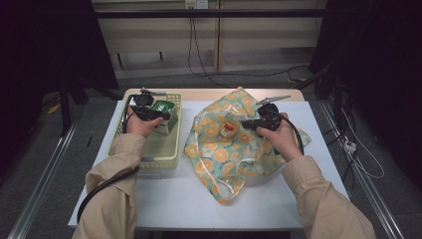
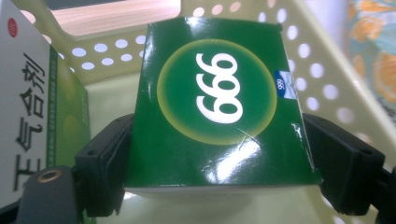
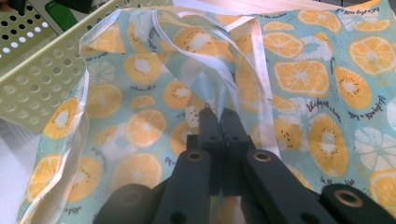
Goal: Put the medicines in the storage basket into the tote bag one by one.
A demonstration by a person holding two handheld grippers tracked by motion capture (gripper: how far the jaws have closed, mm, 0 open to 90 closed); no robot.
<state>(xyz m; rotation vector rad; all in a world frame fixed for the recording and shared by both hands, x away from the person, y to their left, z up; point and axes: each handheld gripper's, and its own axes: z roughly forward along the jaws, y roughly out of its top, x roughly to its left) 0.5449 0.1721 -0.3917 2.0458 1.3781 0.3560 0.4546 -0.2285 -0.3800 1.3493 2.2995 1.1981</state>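
My L gripper [image 2: 219, 172] jaws round green box [image 2: 217, 107], pads at sides, grip unsure – may slip; R gripper [image 3: 219, 122] clamped on bag [image 3: 299, 79] rim, thin fabric could pull free

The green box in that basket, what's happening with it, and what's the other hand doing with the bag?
A person works two handheld grippers at a white table. The left gripper is in the pale yellow basket, its jaws standing on either side of the green box, apparently pressing its sides. A white box stands beside it. The right gripper is shut on the edge of the orange-slice patterned bag, holding its mouth up beside the basket.
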